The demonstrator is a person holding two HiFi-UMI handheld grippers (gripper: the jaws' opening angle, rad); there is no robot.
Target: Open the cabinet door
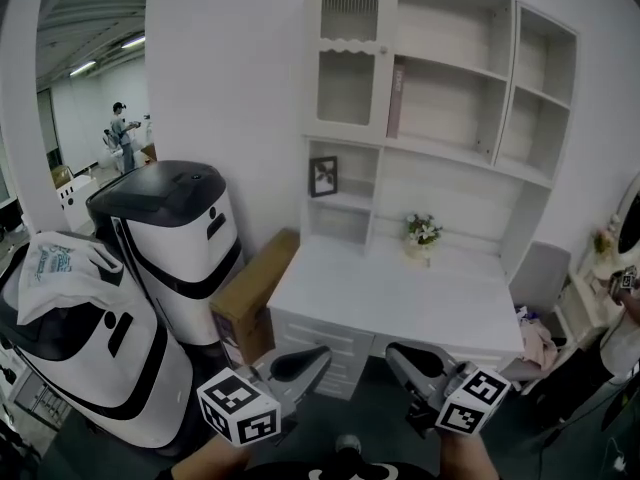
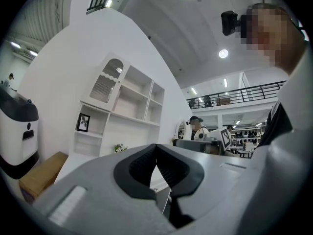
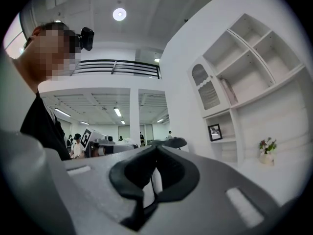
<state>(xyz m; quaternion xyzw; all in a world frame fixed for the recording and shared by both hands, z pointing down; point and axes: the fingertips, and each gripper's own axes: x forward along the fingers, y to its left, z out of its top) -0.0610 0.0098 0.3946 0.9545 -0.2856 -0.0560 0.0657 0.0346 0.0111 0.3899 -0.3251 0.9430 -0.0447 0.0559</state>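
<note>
Nothing is done so far: the arched cabinet door (image 1: 349, 48) sits closed at the hutch's upper left, above the bench (image 1: 400, 303). Left tongs (image 1: 322, 352) and right tongs (image 1: 392, 352) are clenched, empty, well apart from it. Approach, grasp and pull all remain.
</note>
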